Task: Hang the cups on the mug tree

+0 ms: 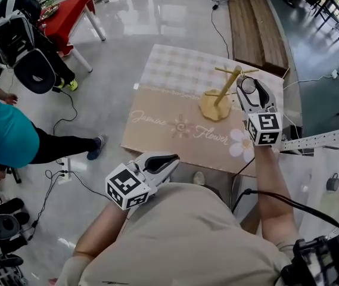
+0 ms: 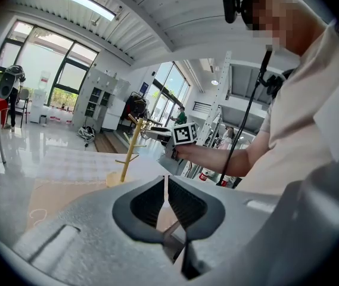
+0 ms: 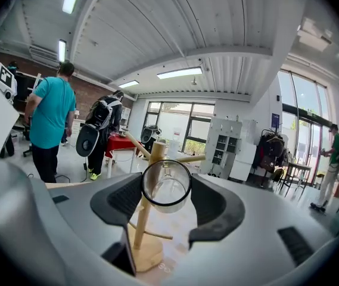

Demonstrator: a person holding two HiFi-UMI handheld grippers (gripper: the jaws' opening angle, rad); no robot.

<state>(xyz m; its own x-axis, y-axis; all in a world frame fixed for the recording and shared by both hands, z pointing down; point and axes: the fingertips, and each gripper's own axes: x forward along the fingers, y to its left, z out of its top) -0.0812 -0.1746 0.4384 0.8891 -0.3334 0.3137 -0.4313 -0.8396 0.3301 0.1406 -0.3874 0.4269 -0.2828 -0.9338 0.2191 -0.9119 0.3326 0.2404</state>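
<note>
A wooden mug tree [image 1: 224,91] stands on the beige printed table [image 1: 163,130], its pegs bare. My right gripper [image 1: 249,88] is shut on a clear glass cup [image 1: 248,86], held just right of the tree's top. In the right gripper view the cup [image 3: 167,186] sits between the pads, its open mouth toward the camera, with the mug tree [image 3: 147,207] right behind it. My left gripper [image 1: 168,159] hangs near the table's front edge, jaws shut on nothing; in its own view the left gripper [image 2: 166,186] faces the mug tree [image 2: 129,151] across the table.
A person in a teal shirt [image 1: 5,130] stands at the left, near a red table [image 1: 68,14] and a backpack [image 1: 14,34]. Cables [image 1: 68,115] run over the floor. A wooden bench [image 1: 255,22] lies beyond the table. A metal frame [image 1: 324,139] is at the right.
</note>
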